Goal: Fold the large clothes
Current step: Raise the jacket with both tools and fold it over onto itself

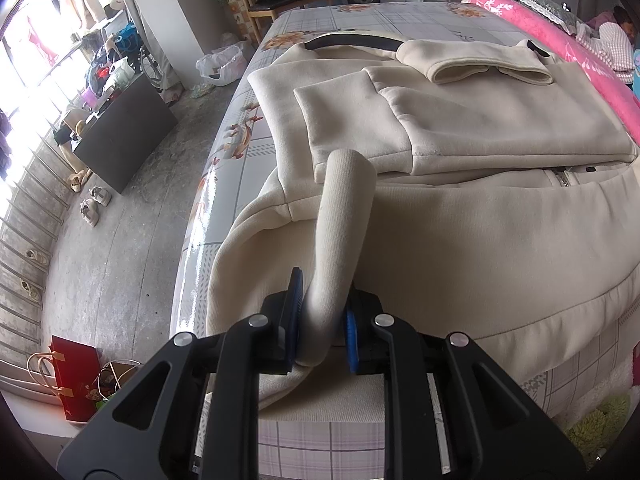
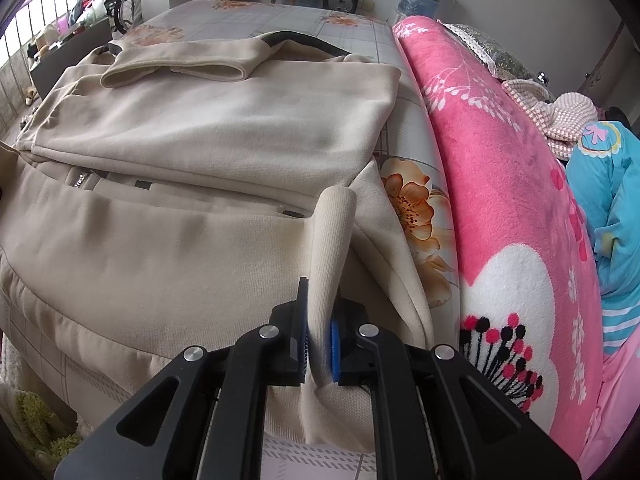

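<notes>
Closest to each camera is a claw. The left gripper [image 1: 322, 322] pinches a bunched bit of the bottom hem of the cream jacket [image 1: 460, 240], and the cloth sticks up between its blue pads like a little tube. The right gripper [image 2: 319, 342] does the same on the other side, with its pads squeezed tight on the hem there.

A bit farther out, the lower half of the jacket lies flat on the bed [image 1: 400, 16], which has a sheet with orange flowers (the hem hangs a little over the near edge). The zipper [image 1: 564, 178] peeks out in the middle.

Farther still, both sleeves are already folded in across the chest, and one cuff [image 1: 490, 68] lies on top near the dark collar [image 1: 352, 42]. A pink blanket [image 2: 500, 184] sits along the right side of the bed.

So the sleeve part looks done. What seems left is the big fold: bringing the held hem up and over toward the collar, then smoothing it flat.
</notes>
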`<state>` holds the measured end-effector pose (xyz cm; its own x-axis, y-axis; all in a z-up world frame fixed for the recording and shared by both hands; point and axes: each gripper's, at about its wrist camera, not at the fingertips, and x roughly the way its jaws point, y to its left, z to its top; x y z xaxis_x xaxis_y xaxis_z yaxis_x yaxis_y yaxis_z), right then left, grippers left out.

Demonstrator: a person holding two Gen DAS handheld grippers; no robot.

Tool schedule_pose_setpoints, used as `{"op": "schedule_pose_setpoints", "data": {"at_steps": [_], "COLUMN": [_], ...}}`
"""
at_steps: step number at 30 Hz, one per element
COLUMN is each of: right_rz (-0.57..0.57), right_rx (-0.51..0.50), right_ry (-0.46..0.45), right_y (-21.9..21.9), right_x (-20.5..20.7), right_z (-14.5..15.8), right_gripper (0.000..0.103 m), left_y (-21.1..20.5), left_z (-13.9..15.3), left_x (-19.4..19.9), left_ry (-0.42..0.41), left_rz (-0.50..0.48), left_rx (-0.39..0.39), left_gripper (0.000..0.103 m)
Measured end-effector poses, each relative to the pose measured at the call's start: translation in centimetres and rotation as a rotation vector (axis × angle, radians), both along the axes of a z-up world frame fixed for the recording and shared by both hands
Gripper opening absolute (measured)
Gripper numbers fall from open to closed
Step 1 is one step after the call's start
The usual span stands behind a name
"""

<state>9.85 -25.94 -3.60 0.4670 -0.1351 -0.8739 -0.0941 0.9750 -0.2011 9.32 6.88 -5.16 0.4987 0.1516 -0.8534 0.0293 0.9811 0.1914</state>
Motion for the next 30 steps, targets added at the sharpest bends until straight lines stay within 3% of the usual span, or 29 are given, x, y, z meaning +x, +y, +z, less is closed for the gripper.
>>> {"op": "schedule_pose_setpoints", "data": {"at_steps": [3,5,8,16,21,25,30], "right_rz": [-0.006,-0.011,-0.018,-0.075,-0.096,-0.106,-0.134], "right_rx": [0.013,0.016,0.021,0.054,0.103,0.111,0.150], "right_ry": [-0.025,-0.056,-0.119,-0.312,-0.391,-0.404,-0.356], "right_y": [-0.1,0.0,0.2,0.4,-0.1,-0.5,-1.1], "right_x": [-0.4,-1.1,-2.9,-9.1,-8.9,-8.7,-11.1], "right_z": [0.4,1.2,3.1,8.4,11.1,11.9,10.1], "right_gripper": [0.007,0.006,0.006,0.006,0.006,0.006,0.006], "left_y": [0.1,0.3,0.9,2.8,3.6,3.7,3.9], "left_z": [0.0,0.4,1.8,7.7,11.2,12.8,12.7], "left_x": [-0.2,-0.8,-2.7,-9.8,-10.0,-9.0,-10.1], "left_ry": [-0.018,-0.039,-0.093,-0.279,-0.342,-0.360,-0.352], "left_rz": [-0.003,-0.012,-0.024,-0.073,-0.092,-0.121,-0.188], "left_rx": [-0.003,-0.017,-0.069,-0.216,-0.279,-0.307,-0.338], "left_gripper": [0.016,0.009,0.007,0.006,0.005,0.005,0.005]}}
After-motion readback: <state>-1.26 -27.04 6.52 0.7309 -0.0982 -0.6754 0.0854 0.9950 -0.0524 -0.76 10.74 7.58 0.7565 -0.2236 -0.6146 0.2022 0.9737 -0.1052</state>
